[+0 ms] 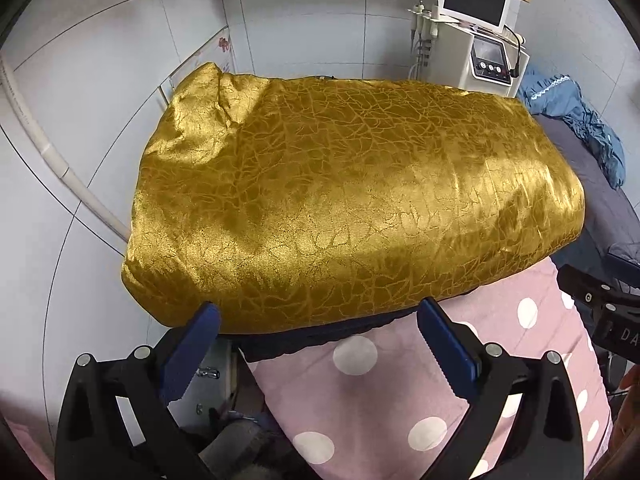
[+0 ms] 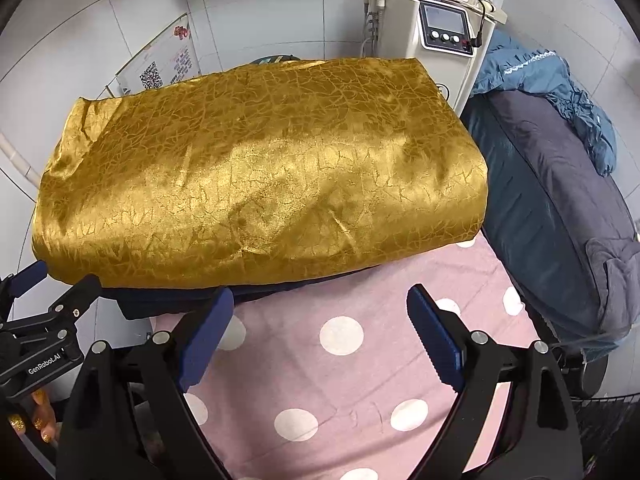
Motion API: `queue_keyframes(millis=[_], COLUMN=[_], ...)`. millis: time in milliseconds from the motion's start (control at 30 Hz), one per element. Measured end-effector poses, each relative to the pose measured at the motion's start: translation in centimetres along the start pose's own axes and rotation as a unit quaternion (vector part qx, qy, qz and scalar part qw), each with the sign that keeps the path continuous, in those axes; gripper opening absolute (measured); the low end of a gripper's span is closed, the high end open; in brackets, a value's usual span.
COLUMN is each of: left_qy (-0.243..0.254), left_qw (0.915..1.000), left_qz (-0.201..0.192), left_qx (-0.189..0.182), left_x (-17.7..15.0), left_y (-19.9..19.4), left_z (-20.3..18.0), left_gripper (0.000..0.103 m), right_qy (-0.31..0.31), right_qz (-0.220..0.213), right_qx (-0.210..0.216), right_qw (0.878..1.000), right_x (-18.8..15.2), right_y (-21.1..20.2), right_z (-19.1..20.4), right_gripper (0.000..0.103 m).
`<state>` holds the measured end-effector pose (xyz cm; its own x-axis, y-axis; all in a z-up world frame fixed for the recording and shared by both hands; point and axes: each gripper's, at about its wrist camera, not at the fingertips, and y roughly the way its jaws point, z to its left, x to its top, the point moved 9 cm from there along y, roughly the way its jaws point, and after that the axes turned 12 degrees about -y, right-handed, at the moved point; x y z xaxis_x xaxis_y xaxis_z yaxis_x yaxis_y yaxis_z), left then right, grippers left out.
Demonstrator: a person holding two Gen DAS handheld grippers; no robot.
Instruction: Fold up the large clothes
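A large shiny gold garment lies folded in a thick rectangle across the far half of a pink polka-dot bed; a dark lining shows under its near edge. It also shows in the right wrist view. My left gripper is open and empty, its blue fingertips at the garment's near edge. My right gripper is open and empty over the pink sheet, just short of the garment. The left gripper shows at the left of the right wrist view.
A white machine with a screen stands behind the bed. A grey cushion and a blue garment lie to the right. A tiled wall and a white pipe are to the left.
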<state>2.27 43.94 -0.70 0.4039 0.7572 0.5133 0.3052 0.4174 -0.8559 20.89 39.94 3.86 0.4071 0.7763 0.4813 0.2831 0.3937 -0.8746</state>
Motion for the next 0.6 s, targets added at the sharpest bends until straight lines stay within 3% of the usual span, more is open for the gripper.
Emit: queue_keyframes(millis=[600], left_qy=[-0.001], left_qw=[1.0], left_qz=[0.001], left_qx=[0.002], left_x=[0.13], left_y=[0.03], left_z=[0.13], left_gripper=[0.096], right_qy=[-0.004], right_qz=[0.003], right_qx=[0.001], right_qw=[1.0], right_x=[-0.28], right_y=[0.06], right_z=[0.2], right_gripper=[0.088])
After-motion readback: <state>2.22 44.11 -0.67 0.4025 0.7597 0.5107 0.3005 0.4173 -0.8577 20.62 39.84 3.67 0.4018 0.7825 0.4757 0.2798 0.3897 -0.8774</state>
